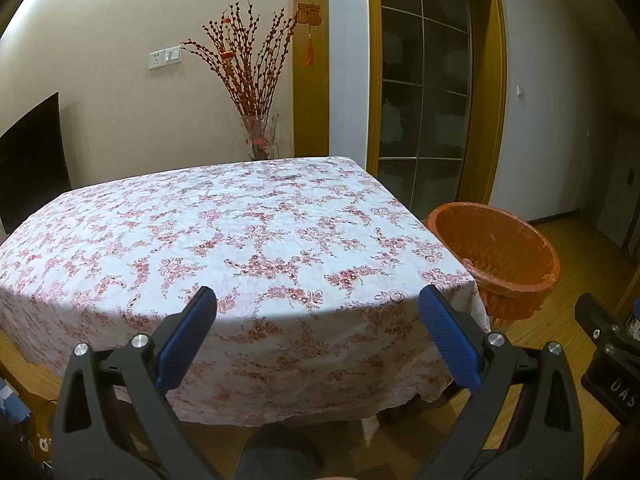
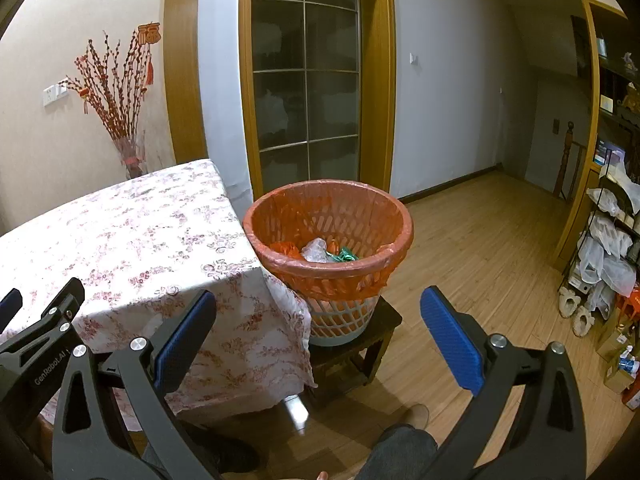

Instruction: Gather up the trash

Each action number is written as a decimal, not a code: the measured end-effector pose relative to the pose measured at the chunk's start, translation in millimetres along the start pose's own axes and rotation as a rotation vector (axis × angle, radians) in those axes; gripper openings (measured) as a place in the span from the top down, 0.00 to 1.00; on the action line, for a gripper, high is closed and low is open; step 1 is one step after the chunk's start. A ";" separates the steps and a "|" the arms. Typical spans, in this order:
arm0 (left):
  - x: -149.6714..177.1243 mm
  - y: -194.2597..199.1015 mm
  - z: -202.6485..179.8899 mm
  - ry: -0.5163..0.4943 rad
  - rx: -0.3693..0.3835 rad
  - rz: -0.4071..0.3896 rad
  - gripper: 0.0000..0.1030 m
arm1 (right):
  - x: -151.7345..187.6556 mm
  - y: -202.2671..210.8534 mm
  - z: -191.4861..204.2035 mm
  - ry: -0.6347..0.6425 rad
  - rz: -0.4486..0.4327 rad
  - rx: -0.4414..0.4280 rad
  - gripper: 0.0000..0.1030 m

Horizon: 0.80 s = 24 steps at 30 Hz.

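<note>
Closest in, both sets of tongs are spread wide with nothing between the blue pads. The left tongs [image 1: 318, 300] hang over the near edge of the tabletop [image 1: 224, 232], and the right tongs [image 2: 318, 300] sit just off its corner, aimed at the bin. The person's legs and shoes show at the bottom of the right wrist view.

The floral cloth on the tabletop looks bare from both views, no scraps anywhere that can be made out. So the job looks basically wrapped up.

Just past the table corner is the trash basket [image 2: 348, 312], a slatted plastic one lined with an orange bag [image 2: 280, 216], standing on a little dark stool [image 2: 356, 356]. All the trash [image 2: 320, 250] is down in the bottom of it: something orange and crinkly, a clear crumpled plastic wad, and a green shiny wrapper.

Handling-wise that stuff is probably super light, soft and crushy, maybe a bit slick on the foil. Any leftover piece would likely want a pinch on a raised fold, not a flat edge. The bag rim is thin film, easy to snag.

Further back there's a vase of red branches [image 1: 248, 76] by the wall and a glass-paned door [image 2: 306, 80].
</note>
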<state>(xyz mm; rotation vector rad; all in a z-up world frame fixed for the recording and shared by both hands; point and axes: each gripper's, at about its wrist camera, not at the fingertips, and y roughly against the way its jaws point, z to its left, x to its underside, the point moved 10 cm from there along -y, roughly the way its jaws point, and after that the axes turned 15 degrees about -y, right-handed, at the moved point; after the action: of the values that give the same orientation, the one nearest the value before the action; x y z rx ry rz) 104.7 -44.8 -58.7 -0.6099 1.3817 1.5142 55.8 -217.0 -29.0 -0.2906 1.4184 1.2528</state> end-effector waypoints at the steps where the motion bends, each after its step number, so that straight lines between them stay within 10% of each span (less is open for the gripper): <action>1: 0.0 0.5 0.5 0.001 -0.005 -0.001 0.04 | 0.0 0.0 0.1 0.000 0.000 0.000 0.03; 24: 0.0 4.2 8.4 0.006 -0.047 -0.014 0.04 | 1.7 0.7 -0.5 0.001 0.000 -0.004 0.03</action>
<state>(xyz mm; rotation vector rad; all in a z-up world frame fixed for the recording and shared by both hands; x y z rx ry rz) 103.0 -36.4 -54.8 -0.6520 1.3472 1.5382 54.5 -216.3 -30.2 -0.2939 1.4169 1.2560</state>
